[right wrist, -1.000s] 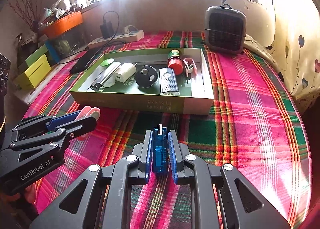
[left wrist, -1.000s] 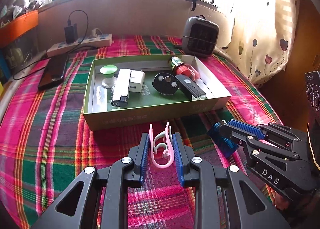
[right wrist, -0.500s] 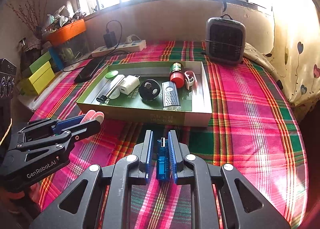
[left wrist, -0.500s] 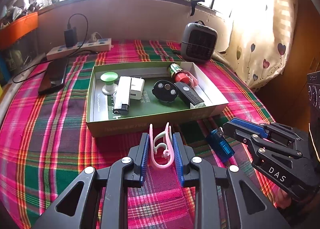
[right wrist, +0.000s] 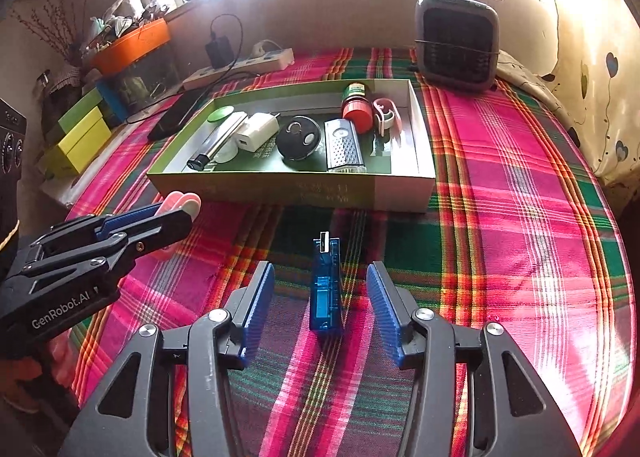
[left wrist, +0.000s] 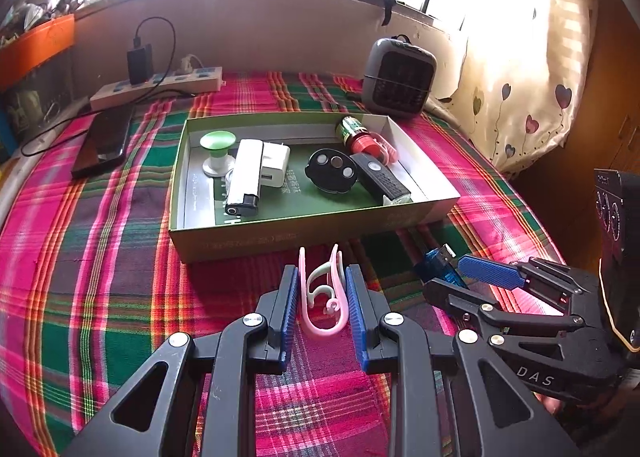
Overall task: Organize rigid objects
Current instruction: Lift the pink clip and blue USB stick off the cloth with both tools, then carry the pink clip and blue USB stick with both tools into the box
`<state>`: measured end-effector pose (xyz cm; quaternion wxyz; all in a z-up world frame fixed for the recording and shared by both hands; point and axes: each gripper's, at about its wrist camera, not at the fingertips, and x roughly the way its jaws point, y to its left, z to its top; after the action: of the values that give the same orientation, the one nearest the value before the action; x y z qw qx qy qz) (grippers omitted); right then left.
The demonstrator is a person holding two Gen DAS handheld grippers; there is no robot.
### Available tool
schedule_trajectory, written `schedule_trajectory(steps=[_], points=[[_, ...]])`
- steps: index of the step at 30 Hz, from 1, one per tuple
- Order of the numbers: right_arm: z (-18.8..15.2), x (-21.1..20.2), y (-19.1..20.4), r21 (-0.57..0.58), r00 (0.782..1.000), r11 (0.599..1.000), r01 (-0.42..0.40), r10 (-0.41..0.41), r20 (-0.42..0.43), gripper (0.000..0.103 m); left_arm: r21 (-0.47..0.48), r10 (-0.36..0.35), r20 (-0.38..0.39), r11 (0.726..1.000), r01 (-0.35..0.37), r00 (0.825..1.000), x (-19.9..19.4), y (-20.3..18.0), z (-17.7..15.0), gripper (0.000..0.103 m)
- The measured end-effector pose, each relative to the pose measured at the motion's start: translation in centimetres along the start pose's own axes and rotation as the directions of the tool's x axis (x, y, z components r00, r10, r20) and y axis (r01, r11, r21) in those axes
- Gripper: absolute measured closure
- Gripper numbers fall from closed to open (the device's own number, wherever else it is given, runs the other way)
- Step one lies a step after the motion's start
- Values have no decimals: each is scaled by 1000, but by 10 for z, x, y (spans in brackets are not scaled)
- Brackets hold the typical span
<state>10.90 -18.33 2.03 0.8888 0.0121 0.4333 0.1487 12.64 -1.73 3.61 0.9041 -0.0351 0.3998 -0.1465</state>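
Note:
My left gripper [left wrist: 322,285] is shut on a pink and white ear hook clip [left wrist: 322,297], held just in front of the green box [left wrist: 280,237]. My right gripper [right wrist: 320,297] is open, and a blue USB stick [right wrist: 326,285] stands on edge on the plaid cloth between its fingers, touching neither. In the left wrist view the stick [left wrist: 438,265] lies by the right gripper's fingertips [left wrist: 488,273]. The box holds a green knob [left wrist: 217,145], a white lighter [left wrist: 246,177], a white charger [right wrist: 256,131], a black round fob [left wrist: 331,169], a black remote [left wrist: 382,179] and a red-capped bottle [right wrist: 356,107].
A grey heater [right wrist: 458,41] stands behind the box at the right. A power strip [left wrist: 156,87] and a black phone [left wrist: 104,141] lie at the back left. Yellow-green boxes [right wrist: 78,133] and an orange tray [right wrist: 132,43] sit at the left edge.
My right gripper opened and let go of the blue USB stick, which now rests on the cloth. Both grippers drew back a little from the box. The left still holds the clip.

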Motion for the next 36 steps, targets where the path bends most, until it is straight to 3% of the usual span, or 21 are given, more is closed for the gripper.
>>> schedule_trajectory(steps=[5, 11, 14, 36], points=[[0, 6, 3, -19, 999, 999, 43, -43, -12, 55, -5, -4, -8, 1000, 4, 1000, 2, 2, -1, 80], [0, 9, 5, -34, 998, 998, 55, -56, -20, 72, -3, -9, -15, 1000, 9, 1000, 5, 3, -2, 80], [0, 8, 5, -39, 998, 997, 66, -67, -19, 87, -4, -10, -16, 1000, 10, 1000, 6, 4, -2, 80], [20, -8, 10, -39, 998, 998, 50, -48, 49, 87, 19, -12, 6, 1000, 12, 1000, 2, 5, 14, 80]])
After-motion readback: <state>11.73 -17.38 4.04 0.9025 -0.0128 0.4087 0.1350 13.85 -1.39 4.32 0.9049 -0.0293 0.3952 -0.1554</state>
